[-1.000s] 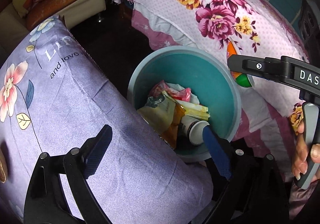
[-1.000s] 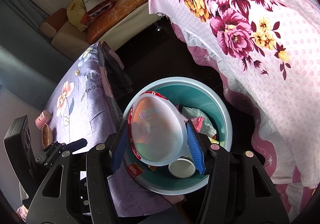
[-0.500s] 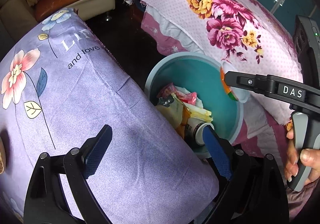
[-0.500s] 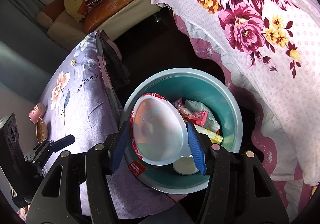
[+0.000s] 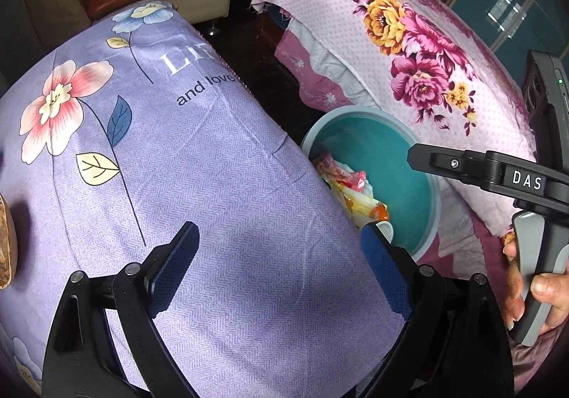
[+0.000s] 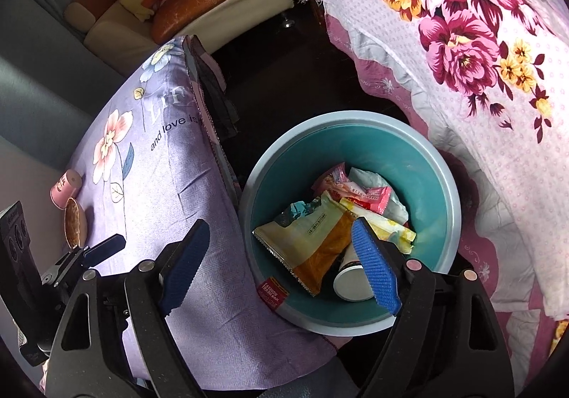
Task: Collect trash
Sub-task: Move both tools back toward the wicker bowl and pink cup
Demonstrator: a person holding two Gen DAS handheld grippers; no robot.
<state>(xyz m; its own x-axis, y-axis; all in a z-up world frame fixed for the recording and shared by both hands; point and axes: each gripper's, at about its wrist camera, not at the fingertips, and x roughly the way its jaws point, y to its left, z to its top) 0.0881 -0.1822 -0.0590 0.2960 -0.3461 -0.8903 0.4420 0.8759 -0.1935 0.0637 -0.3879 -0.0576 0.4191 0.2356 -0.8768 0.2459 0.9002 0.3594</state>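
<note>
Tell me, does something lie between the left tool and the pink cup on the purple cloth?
Partly. In the right wrist view a brown round dish lies beside the pink cup, on the side nearer the open left tool. Otherwise only bare purple cloth shows between them.

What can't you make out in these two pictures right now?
- Paper cup, right wrist view: body hidden under the snack bag and a blue pad.
- Brown disc, left wrist view: cut by the frame's left edge.
- Bin bottom, both views: buried under wrappers.
</note>
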